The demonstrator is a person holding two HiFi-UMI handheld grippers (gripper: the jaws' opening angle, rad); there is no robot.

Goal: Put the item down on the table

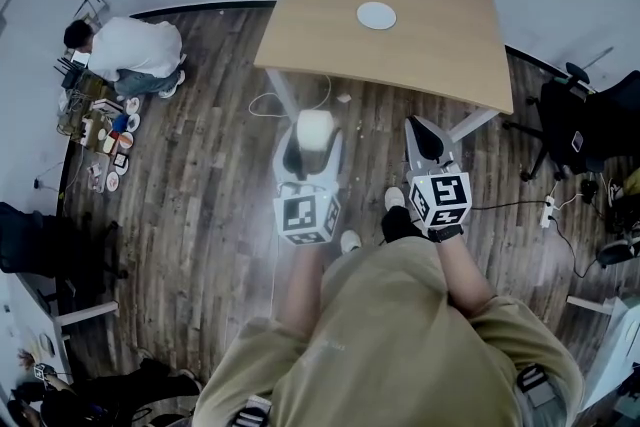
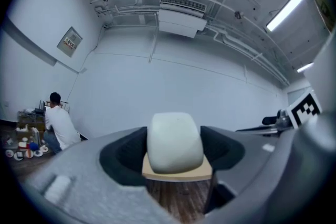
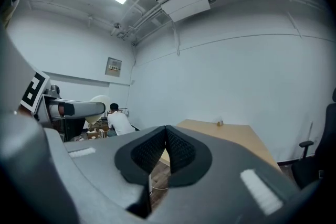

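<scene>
My left gripper [image 1: 312, 137] is clamped on the white rounded item [image 2: 175, 140], held level over the floor just short of the wooden table [image 1: 440, 45], probably for carrying it over, while my right gripper [image 1: 422, 130] is closed and empty.

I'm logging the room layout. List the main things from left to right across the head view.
In order: person in a white shirt → left gripper shut on a white item → white plate → right gripper → black office chair.
</scene>
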